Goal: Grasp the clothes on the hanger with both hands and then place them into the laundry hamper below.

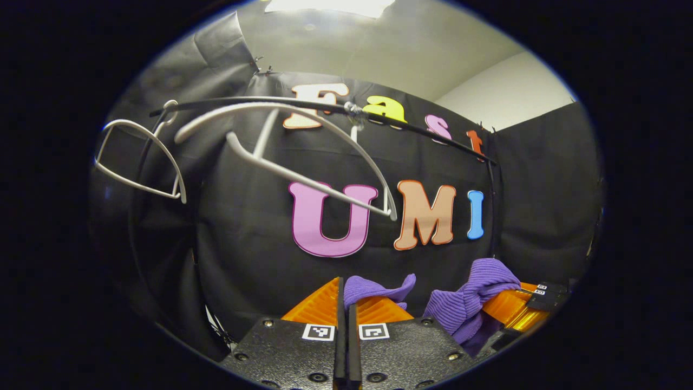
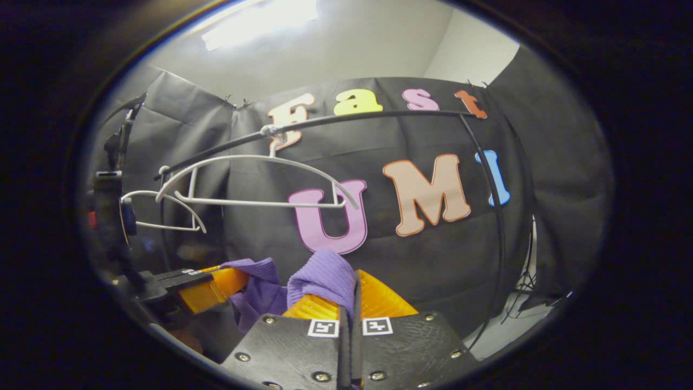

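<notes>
Both grippers are pinched on the purple garment [image 1: 465,303]: the left gripper [image 1: 346,309] at bottom centre of the left gripper view, the right gripper [image 2: 352,303] likewise in its own. Bare white hangers [image 2: 254,181] hang on the rail [image 2: 379,115] at upper left.

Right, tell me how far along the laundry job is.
Done: the purple garment is off the hangers, which hang bare on the rail. In hand: the left gripper and right gripper are each clamped on a bunch of it. Left: lowering it into the hamper below.
</notes>
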`<state>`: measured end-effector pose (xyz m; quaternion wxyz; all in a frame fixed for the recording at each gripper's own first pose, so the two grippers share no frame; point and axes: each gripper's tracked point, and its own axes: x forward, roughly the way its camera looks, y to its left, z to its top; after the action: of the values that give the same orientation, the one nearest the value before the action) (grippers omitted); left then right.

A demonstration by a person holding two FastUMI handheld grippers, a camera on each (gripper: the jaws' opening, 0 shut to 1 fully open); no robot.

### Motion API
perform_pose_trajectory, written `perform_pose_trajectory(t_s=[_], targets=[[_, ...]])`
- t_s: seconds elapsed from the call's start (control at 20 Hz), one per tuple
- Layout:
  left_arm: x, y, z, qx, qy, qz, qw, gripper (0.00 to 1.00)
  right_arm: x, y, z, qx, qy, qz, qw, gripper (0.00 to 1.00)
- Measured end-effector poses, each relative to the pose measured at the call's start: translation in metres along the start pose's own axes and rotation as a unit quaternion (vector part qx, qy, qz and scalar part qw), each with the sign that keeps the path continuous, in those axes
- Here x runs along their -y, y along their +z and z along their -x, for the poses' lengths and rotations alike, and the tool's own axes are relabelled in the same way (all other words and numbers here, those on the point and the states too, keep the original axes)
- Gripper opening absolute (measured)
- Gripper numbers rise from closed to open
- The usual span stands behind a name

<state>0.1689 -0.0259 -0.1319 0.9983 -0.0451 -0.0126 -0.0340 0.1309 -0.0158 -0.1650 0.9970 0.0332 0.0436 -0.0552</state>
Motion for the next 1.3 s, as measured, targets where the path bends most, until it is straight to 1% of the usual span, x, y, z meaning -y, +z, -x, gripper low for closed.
perform_pose_trajectory(t_s=[0.2,0.35,0.5,0.6,0.65,0.75,0.8,0.9,1.0,1.1,1.2,1.3], targets=[[-0.011,-0.039,-0.013,-0.019,0.014,-0.005,1.000,0.02,0.013,-0.041,-0.010,-0.035,-0.007,0.000,0.999,0.02],[-0.022,-0.070,-0.018,-0.033,0.035,-0.023,0.999,0.02,0.021,-0.075,-0.018,-0.061,-0.008,0.001,0.998,0.02],[-0.027,-0.104,-0.019,-0.044,0.045,-0.034,0.997,0.02,0.034,-0.120,-0.023,-0.096,-0.024,0.002,0.995,0.01],[-0.025,-0.129,-0.022,-0.060,0.041,-0.033,0.997,0.02,0.040,-0.153,-0.021,-0.123,-0.032,-0.004,0.992,0.02],[-0.022,-0.142,-0.022,-0.071,0.037,-0.023,0.997,0.02,0.044,-0.171,-0.023,-0.137,-0.036,-0.006,0.990,0.02],[-0.015,-0.171,-0.021,-0.092,0.029,-0.011,0.995,0.02,0.054,-0.206,-0.027,-0.167,-0.044,-0.004,0.985,0.02],[-0.017,-0.183,-0.021,-0.100,0.029,-0.013,0.994,0.02,0.055,-0.227,-0.021,-0.185,-0.047,-0.007,0.982,0.02],[-0.022,-0.210,-0.022,-0.111,0.029,-0.026,0.993,0.02,0.060,-0.263,-0.016,-0.224,-0.050,-0.004,0.973,0.02],[-0.028,-0.241,-0.023,-0.130,0.029,-0.041,0.990,0.02,0.070,-0.293,-0.011,-0.250,-0.059,0.008,0.966,0.02],[-0.035,-0.275,-0.019,-0.165,0.032,-0.044,0.985,0.02,0.073,-0.320,-0.007,-0.278,-0.064,0.008,0.959,0.02],[-0.037,-0.302,-0.012,-0.203,0.028,-0.033,0.978,0.03,0.068,-0.336,-0.003,-0.300,-0.063,0.024,0.951,0.02],[-0.037,-0.327,-0.005,-0.228,0.020,-0.021,0.973,0.02,0.074,-0.354,0.001,-0.313,-0.066,0.039,0.947,0.02]])
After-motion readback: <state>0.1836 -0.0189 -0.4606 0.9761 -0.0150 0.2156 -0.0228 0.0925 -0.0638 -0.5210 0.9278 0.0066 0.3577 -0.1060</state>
